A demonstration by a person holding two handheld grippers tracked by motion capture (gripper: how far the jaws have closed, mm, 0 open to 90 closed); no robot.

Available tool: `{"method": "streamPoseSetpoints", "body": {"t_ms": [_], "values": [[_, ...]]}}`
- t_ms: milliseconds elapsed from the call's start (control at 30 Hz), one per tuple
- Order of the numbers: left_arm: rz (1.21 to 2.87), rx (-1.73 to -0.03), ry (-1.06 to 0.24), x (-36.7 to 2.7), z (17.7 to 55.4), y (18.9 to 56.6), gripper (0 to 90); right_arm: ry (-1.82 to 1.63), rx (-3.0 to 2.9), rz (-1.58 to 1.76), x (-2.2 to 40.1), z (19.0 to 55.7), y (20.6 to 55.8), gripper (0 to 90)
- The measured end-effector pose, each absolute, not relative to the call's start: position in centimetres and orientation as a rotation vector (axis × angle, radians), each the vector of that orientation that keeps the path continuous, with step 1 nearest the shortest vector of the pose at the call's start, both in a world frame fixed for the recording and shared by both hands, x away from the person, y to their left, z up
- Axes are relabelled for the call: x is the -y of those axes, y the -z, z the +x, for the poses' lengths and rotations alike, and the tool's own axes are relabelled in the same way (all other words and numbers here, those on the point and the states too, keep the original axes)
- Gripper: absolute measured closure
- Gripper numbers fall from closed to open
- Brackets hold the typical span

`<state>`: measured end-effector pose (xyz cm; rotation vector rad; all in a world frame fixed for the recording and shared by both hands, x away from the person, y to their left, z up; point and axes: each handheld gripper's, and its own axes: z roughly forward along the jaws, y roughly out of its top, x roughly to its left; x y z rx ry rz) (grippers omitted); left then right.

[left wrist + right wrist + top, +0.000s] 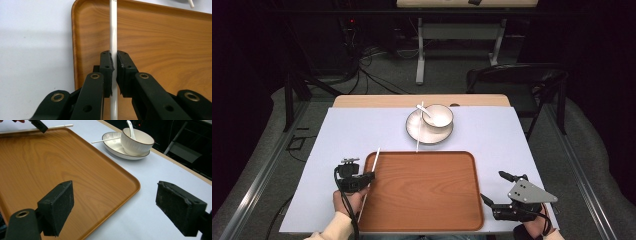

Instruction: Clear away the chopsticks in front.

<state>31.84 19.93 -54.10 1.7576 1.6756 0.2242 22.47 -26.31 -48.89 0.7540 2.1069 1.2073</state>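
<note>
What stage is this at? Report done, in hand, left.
Done: nothing lies on the brown wooden tray yet. In hand: the left tongs are shut on a thin white chopstick at the tray's left edge. Left: the second white chopstick, white bowl and white plate sit beyond.

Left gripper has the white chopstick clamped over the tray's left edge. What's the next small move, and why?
Probably lower the left gripper a little and lay the white chopstick flat inside the wooden tray before opening. The jaws are shut on the stick, which runs along the tray's left rim, partly over it. The second chopstick leans on the plate, and the right gripper waits open beside the tray.
</note>
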Motion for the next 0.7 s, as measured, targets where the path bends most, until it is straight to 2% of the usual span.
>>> {"method": "streamPoseSetpoints", "body": {"t_ms": [500, 633, 700], "values": [[1.826, -1.688, -0.245, -19.93, 31.45, 54.63, 82.1, -1.208, -2.108, 0.754, 26.34, 22.5, 48.91, 14.4], [1.826, -1.681, -0.243, -19.91, 31.48, 54.63, 79.9, -1.207, -2.11, 0.751, 26.33, 22.49, 48.91, 14.4], [1.827, -1.671, -0.239, -19.97, 31.49, 54.59, 73.4, -1.207, -2.108, 0.753, 26.37, 22.46, 48.89, 14.4]]}}
